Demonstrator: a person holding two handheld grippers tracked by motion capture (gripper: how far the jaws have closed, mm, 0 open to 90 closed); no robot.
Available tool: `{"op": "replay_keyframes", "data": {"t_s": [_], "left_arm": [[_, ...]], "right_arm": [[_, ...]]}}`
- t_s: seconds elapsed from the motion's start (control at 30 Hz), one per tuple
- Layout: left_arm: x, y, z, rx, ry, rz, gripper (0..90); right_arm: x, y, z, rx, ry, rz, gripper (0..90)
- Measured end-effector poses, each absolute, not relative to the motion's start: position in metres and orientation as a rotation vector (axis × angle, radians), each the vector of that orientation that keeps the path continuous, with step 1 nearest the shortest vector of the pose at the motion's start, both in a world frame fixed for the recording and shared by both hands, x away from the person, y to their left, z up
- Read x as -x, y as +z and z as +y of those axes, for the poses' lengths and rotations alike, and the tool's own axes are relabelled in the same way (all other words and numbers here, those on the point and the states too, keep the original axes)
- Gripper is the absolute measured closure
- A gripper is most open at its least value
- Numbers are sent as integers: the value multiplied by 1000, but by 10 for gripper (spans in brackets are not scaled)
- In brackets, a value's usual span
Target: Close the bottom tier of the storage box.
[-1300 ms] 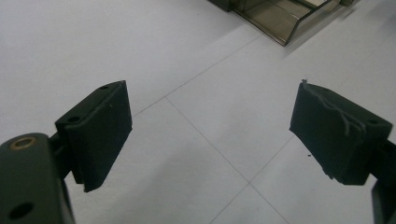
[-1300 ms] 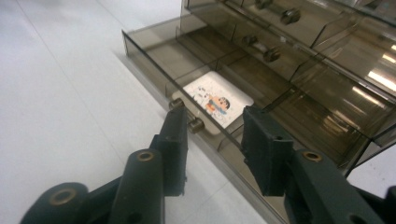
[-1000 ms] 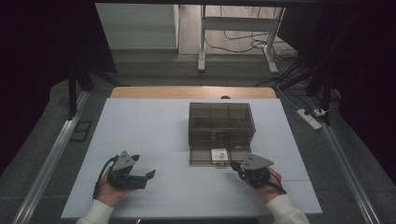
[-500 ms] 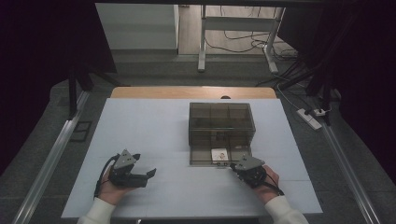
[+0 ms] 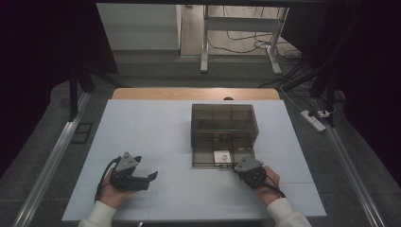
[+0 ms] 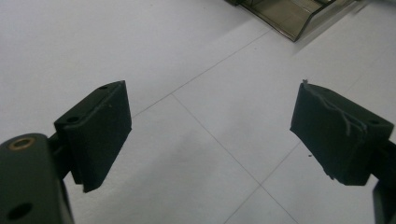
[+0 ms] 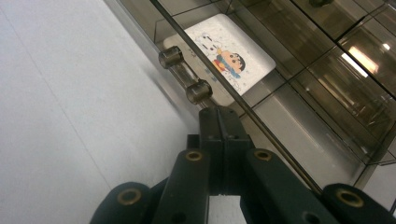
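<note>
Two tools: my right tool [image 7: 219,116], clenched empty, sits just beside the drawer handle [image 7: 185,74] of the smoky organizer box [image 5: 224,125]; left tool [image 6: 210,135] released, well apart. Push squarely, slowly.

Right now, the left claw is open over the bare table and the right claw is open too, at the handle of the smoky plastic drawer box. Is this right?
Not quite. The right claw is shut, its jaws pressed together just short of the handle of the box, as the right gripper view shows. The left claw is indeed open over the table.
</note>
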State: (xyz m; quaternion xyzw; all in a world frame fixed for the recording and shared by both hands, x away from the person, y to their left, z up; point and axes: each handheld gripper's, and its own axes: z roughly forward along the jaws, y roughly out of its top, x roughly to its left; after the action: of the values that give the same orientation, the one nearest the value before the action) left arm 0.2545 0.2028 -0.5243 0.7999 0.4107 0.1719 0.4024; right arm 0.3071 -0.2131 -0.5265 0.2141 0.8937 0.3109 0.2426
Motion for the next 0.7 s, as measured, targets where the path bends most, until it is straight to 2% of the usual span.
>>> {"op": "replay_keyframes", "data": {"t_s": [0.7], "left_arm": [[-255, -523, 207, -2007, 450, 1059, 124]], "right_arm": [[-314, -529, -210, -589, 852, 2416, 895]]}}
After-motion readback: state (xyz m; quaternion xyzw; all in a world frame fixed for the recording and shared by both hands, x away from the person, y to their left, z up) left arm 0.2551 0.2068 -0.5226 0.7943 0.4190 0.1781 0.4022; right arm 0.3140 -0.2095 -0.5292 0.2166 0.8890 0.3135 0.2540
